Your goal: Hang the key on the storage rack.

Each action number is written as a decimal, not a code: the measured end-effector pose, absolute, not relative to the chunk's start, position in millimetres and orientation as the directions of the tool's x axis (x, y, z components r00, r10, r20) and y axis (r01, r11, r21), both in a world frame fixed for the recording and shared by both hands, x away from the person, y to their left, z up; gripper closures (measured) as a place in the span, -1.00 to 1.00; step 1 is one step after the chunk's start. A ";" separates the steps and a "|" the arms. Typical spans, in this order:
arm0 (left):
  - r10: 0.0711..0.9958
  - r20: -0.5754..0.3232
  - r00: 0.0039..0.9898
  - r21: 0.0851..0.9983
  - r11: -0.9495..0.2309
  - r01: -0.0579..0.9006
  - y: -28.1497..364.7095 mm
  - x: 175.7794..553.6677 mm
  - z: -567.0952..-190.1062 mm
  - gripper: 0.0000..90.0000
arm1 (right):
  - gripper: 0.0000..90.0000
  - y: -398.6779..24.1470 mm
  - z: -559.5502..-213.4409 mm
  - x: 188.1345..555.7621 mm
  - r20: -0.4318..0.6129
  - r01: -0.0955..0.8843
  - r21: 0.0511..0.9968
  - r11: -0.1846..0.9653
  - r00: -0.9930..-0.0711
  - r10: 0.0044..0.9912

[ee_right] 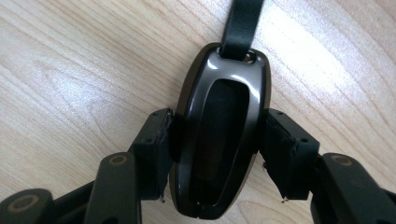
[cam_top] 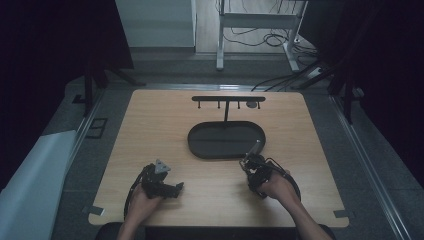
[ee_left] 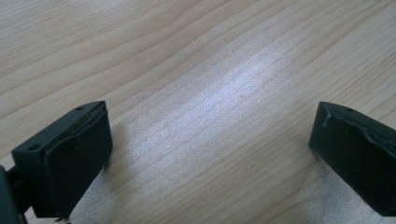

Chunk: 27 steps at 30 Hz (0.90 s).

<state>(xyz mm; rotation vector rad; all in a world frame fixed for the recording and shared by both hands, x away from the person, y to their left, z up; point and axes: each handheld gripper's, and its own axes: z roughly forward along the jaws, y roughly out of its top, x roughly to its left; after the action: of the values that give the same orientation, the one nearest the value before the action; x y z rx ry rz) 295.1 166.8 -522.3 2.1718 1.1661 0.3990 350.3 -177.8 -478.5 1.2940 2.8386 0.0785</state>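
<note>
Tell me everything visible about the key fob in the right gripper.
The key fob is a dark, glossy, elongated oval with a metallic-looking rim around a black inset panel. A black strap leaves a slot at its far end. It lies lengthwise between the jaws of the right gripper, whose pads press on both long sides, over the wooden table just in front of the dark oval tray.

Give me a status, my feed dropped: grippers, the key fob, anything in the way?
Right gripper shut on key fob, strap trailing ahead. Left gripper open over bare table. Tray just beyond, path clear.
</note>
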 end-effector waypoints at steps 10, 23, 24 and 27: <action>0.826 -0.031 0.562 0.657 -0.407 0.635 166.5 295.2 -522.3 -1.00 | 0.06 -185.0 -472.4 348.1 0.009 0.712 0.078 0.698 -0.701 0.713; 0.826 -0.029 0.563 0.657 -0.409 0.633 166.5 295.3 -522.3 -1.00 | 0.07 -187.8 -444.1 348.3 -0.020 0.668 0.097 0.738 -0.740 0.673; 0.826 -0.029 0.563 0.657 -0.409 0.633 166.4 295.4 -522.3 -1.00 | 0.08 -188.9 -437.8 348.7 -0.015 0.665 0.101 0.740 -0.742 0.670; 0.826 -0.028 0.563 0.658 -0.409 0.633 166.1 295.4 -522.4 -1.00 | 0.08 -190.4 -432.3 349.3 0.003 0.663 0.110 0.741 -0.745 0.667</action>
<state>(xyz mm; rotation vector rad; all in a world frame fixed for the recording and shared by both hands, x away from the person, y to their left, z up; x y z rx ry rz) 295.4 166.1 -522.4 2.1727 1.1630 0.4016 349.3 -190.4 -432.3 1.1066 2.8964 0.1617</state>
